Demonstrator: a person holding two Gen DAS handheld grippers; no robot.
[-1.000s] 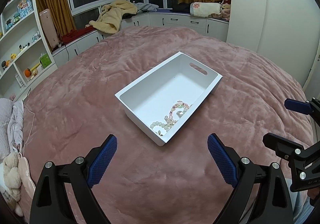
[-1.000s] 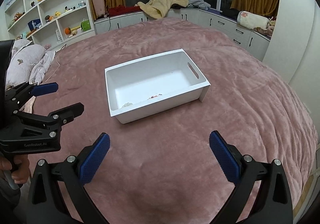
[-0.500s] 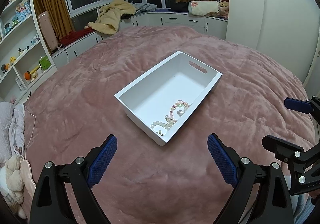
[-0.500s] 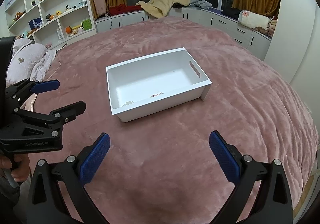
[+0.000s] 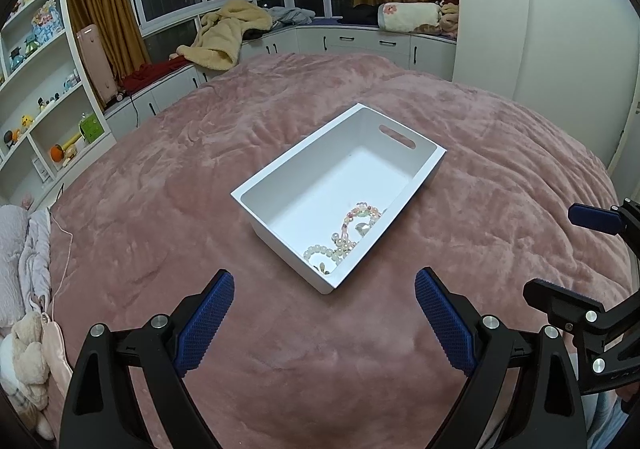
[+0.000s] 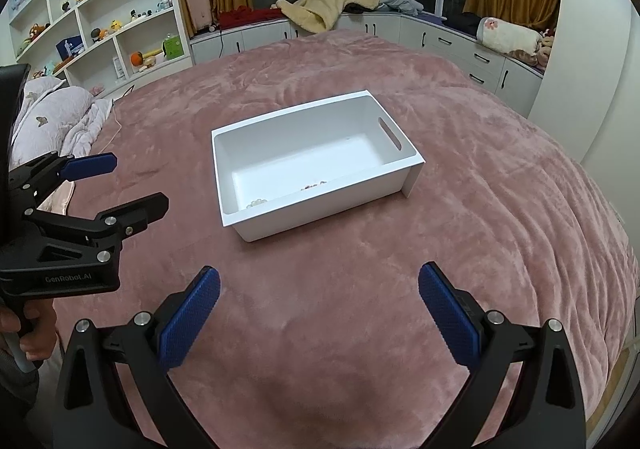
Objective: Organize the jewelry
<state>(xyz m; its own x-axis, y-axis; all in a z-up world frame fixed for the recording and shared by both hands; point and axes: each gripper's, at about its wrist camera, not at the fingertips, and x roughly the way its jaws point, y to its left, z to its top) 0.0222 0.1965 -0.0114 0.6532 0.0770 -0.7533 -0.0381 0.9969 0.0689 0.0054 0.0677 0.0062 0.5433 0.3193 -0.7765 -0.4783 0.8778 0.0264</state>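
Nearest me, my left gripper (image 5: pixel 323 319) has its blue-padded fingers spread wide with nothing between them, hovering above the pink blanket (image 5: pixel 160 209); my right gripper (image 6: pixel 319 307) is spread just as wide and equally bare, a little off to the side, its fingers jutting in at the right edge of the left wrist view; just ahead of both, apart from the fingertips, the white bin (image 5: pixel 280 185) sits on the blanket, its near corner pointing between my left fingers; the beaded jewelry (image 5: pixel 344 233) lies inside it, heaped against the long wall toward my right side, pale beads nearer, pinkish ones farther; from my right wrist view that wall hides almost all of it, only a few beads showing above the rim, and I cannot tell how many pieces are tangled there; the handle slot (image 6: pixel 390 133) is in the far short wall; beyond, the window seat carries a yellow robe (image 6: pixel 332 1), and shelves (image 6: pixel 100 9) stand to the left.
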